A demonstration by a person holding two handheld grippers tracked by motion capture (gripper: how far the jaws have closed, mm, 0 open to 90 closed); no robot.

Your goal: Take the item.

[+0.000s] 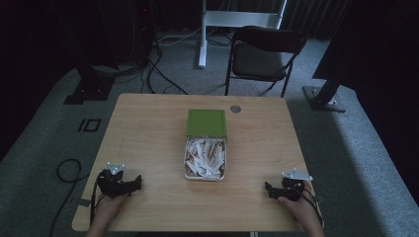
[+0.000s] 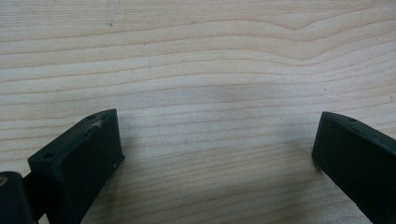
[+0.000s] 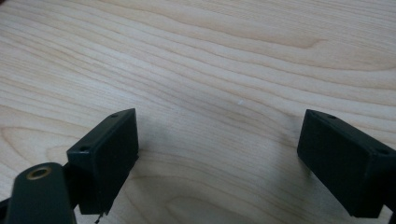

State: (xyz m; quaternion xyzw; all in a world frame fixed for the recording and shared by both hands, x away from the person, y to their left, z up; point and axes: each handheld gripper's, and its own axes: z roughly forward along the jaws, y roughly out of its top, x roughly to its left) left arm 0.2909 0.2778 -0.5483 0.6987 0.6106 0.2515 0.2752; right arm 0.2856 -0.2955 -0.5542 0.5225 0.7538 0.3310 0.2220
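An open tin box (image 1: 206,174) sits at the middle of the wooden table (image 1: 148,128), full of white paper scraps (image 1: 205,156). Its green lid (image 1: 206,122) lies flat just beyond it. My left gripper (image 1: 136,183) rests near the table's front left, held by a hand, pointing right toward the box. In the left gripper view its jaws stand wide apart over bare wood, the gripper (image 2: 217,140) open and empty. My right gripper (image 1: 269,188) rests near the front right, pointing left. The right gripper (image 3: 219,137) is also open with nothing between its fingers.
A small round metal disc (image 1: 235,108) is set in the table near the far edge. Beyond the table stand a black folding chair (image 1: 264,57), a white stand leg (image 1: 202,34) and cables (image 1: 153,69) on the grey carpet.
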